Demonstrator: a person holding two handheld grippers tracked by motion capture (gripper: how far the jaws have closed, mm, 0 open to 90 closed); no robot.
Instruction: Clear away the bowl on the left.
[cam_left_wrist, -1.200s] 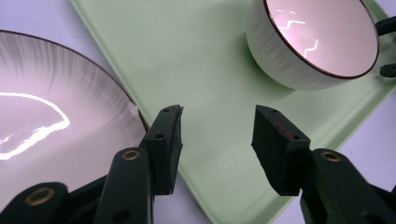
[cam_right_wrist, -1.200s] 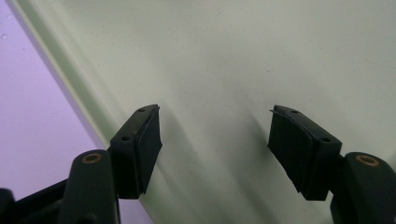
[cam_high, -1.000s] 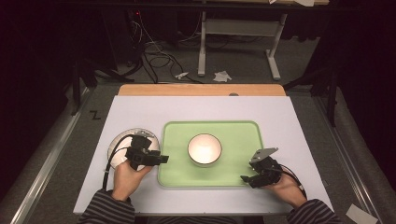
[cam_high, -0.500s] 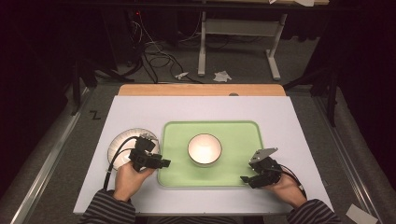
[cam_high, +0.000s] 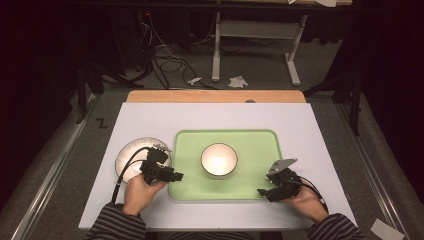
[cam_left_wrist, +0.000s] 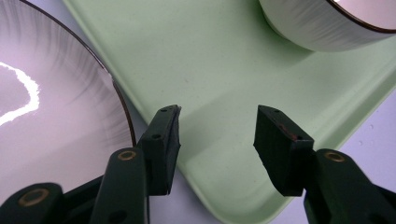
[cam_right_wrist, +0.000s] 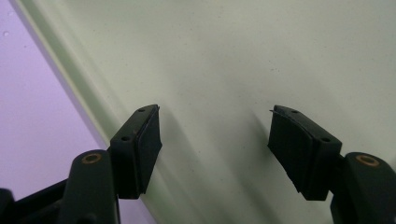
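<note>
Green tray (cam_high: 250, 150) hides under our hands at its near corners; both grippers' fingers (cam_left_wrist: 163, 140) (cam_right_wrist: 140, 140) spread, empty, above it; bowl (cam_high: 219, 160) sits well apart.

Bowl (cam_high: 219, 160) on tray (cam_high: 260, 145) (mid-table); plate (cam_high: 131, 155) just left

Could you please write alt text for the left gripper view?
The open left gripper hovers over the near corner of a pale green tray. A white plate lies left of the tray, and a white bowl sits on it, top right.
</note>
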